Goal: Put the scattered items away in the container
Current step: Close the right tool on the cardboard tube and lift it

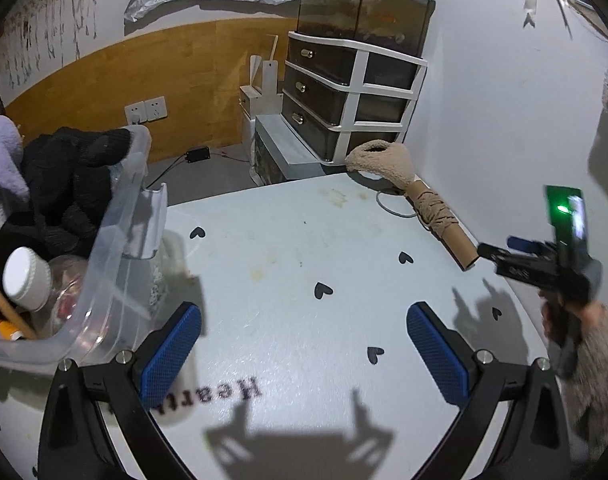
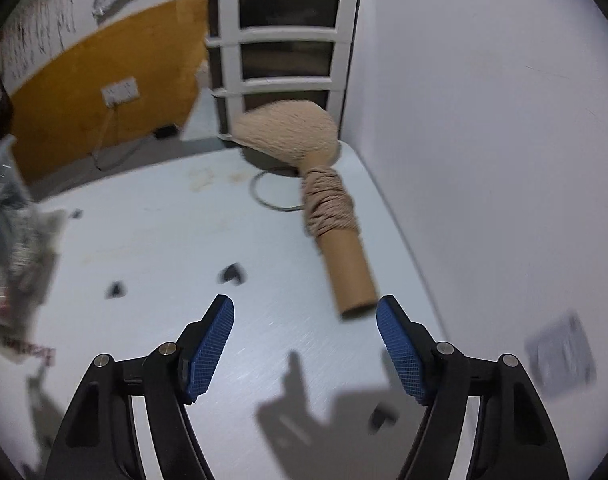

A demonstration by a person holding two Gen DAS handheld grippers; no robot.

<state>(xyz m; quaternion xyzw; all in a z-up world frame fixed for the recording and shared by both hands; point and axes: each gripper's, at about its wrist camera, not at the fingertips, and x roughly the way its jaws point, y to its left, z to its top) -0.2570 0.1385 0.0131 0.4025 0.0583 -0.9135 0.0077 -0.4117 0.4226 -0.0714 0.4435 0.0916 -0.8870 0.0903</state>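
Note:
A cardboard tube wrapped in beige yarn with a beige fuzzy sock on its far end (image 1: 432,208) lies along the table's right edge by the wall; it also shows in the right wrist view (image 2: 336,232). My right gripper (image 2: 306,312) is open and empty, its fingertips just short of the tube's near end; it also shows in the left wrist view (image 1: 504,256). A clear plastic bin (image 1: 116,232) at the left holds black clothing, a purple plush, a white-capped bottle (image 1: 26,280) and other items. My left gripper (image 1: 304,320) is open and empty over the table beside the bin.
A thin ring (image 2: 272,192) lies on the light table (image 1: 284,240) next to the tube. The white wall (image 2: 484,140) stands right behind the tube. A drawer unit with a fish tank (image 1: 352,92) stands beyond the table's far edge.

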